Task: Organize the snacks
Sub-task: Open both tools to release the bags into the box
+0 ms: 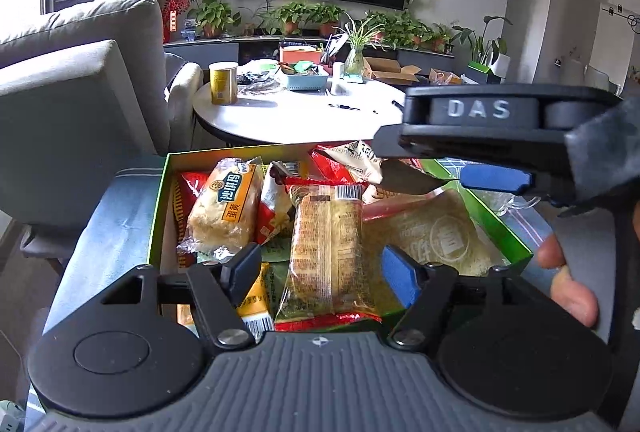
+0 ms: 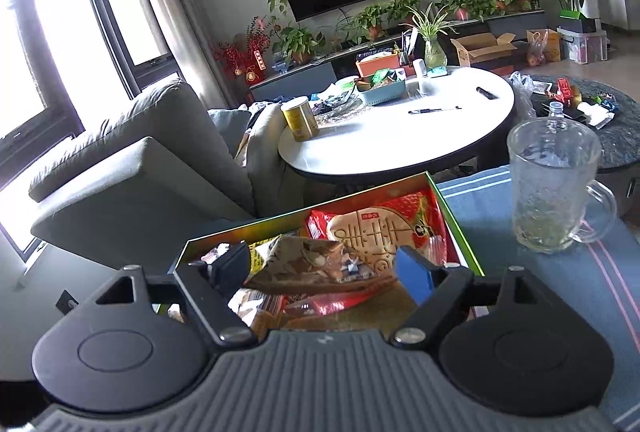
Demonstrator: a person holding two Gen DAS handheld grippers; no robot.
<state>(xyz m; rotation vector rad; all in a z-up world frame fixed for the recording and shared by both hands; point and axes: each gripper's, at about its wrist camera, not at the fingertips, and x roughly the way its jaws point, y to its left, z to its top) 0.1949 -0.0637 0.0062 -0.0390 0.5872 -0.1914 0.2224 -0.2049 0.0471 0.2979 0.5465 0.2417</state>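
Note:
A green-walled box (image 1: 157, 199) of snack packets sits on a blue striped cloth. My left gripper (image 1: 320, 274) hangs low over its near side, open. A clear-wrapped golden cake bar (image 1: 326, 244) lies between the pads with a gap on each side. Beside it lies a yellow-labelled pastry packet (image 1: 224, 211). My right gripper (image 2: 322, 270) is over the box's right part (image 2: 452, 220), shut on a crumpled brown snack packet (image 2: 308, 264) that spans both pads. From the left wrist view, that right gripper (image 1: 436, 163) holds the brown packet (image 1: 404, 177) above a red packet (image 2: 380, 228).
A glass mug (image 2: 554, 187) stands on the cloth (image 2: 540, 292) right of the box. A round white table (image 2: 400, 139) with a yellow can (image 2: 300, 119) is beyond, a grey armchair (image 1: 72, 119) to the left. A hand's fingers (image 1: 568, 280) grip the right tool.

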